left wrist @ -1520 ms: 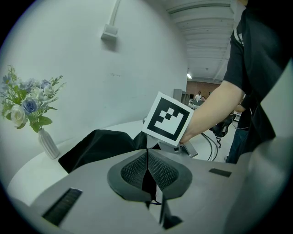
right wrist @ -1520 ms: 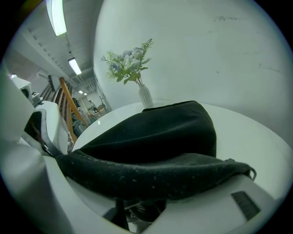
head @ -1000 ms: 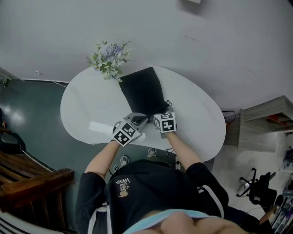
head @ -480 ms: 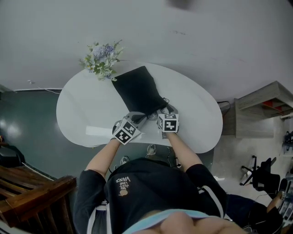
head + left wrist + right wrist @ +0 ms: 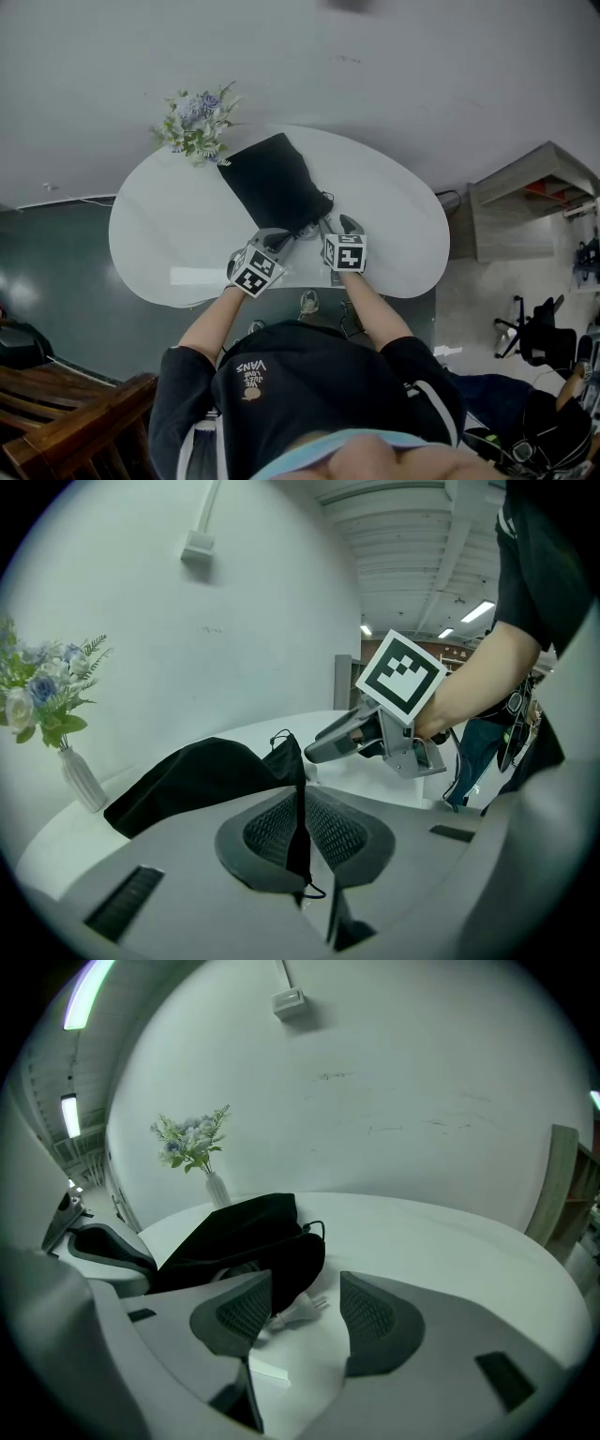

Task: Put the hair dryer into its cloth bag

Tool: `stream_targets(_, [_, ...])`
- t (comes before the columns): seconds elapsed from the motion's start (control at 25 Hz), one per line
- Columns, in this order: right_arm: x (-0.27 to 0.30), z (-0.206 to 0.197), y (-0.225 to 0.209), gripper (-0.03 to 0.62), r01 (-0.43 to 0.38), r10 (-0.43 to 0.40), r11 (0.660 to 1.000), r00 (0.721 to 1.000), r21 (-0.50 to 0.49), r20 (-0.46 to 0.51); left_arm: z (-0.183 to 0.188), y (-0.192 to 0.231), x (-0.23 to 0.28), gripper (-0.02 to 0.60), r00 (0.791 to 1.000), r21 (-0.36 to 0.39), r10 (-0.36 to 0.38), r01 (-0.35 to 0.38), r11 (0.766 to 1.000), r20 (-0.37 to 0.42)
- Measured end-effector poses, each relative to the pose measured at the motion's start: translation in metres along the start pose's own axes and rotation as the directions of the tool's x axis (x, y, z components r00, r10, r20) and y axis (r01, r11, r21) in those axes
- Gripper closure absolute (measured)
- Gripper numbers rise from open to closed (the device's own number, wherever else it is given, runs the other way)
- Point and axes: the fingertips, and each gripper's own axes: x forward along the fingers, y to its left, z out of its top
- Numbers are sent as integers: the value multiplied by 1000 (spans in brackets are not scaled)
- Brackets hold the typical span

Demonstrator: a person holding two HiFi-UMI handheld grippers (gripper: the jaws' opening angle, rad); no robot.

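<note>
Black bag (image 5: 272, 183) lies on the desk (image 5: 169, 244), mouth near, long axis running far-left. My left fingers (image 5: 267, 832) pinch its hem; right fingers (image 5: 375, 1312) spread, nearest the plug (image 5: 300, 1309) at the mouth; I judge the dryer inside.

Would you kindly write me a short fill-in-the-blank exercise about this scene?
1. The left claw is ____ on the cloth bag's edge.
2. The right claw is ____, gripping nothing.
3. The plug by the bag's mouth is ____ in colour.
4. The flowers stand in a ____.
Missing words: shut; open; white; vase.
</note>
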Motion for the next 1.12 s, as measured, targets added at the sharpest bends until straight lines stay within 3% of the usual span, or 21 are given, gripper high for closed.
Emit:
stream_targets(0.64, [-55,-47,71,376,7,-9,999,1000,49,29,-23,6,-59,554,993,-21,54,-52,998,106])
stream_targets(0.76, [-71,-51,83,469,38,-41,998,997,55,63,-32,8,-75,554,989,-38,68,-63,997,129])
stream_targets(1.12, [-113,-66,118,529,70,-84,992,986,106,141,-56,10,-130,554,974,-80,124,-110,991,188])
